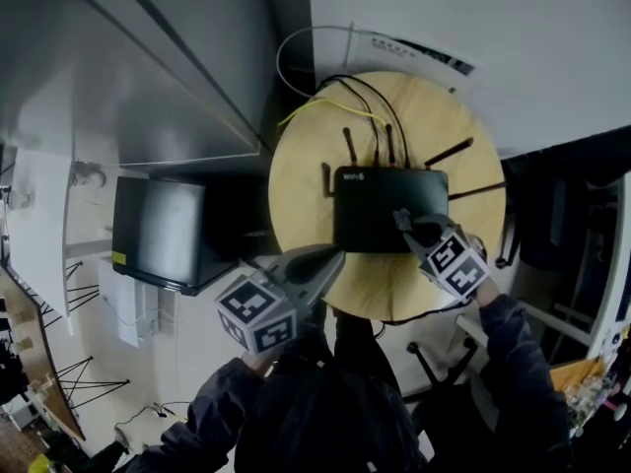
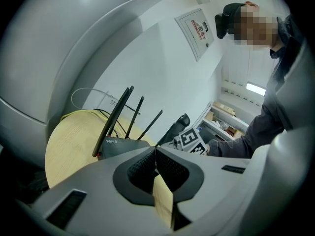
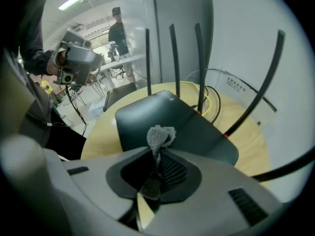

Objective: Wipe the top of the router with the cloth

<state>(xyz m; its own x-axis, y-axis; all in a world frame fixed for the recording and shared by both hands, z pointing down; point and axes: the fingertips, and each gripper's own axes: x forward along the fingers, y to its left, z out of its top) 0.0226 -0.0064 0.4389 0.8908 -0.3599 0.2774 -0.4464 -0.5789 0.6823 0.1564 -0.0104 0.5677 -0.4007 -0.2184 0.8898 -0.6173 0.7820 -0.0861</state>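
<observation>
A black router (image 1: 388, 208) with several upright antennas lies on a round wooden table (image 1: 296, 180). My right gripper (image 1: 406, 222) is over the router's near right part, shut on a small grey cloth (image 3: 160, 136) that sticks out past its tips just above the router's top (image 3: 172, 122). I cannot tell whether the cloth touches the top. My left gripper (image 1: 333, 256) hangs at the table's near edge, left of the router (image 2: 120, 145), with its jaws shut and nothing between them.
Black and yellow cables (image 1: 345, 101) run off the back of the table toward the wall. A dark box-shaped unit (image 1: 173, 230) stands on the floor to the left. A black chair (image 1: 537, 230) sits to the right. A person (image 3: 117, 31) stands far off.
</observation>
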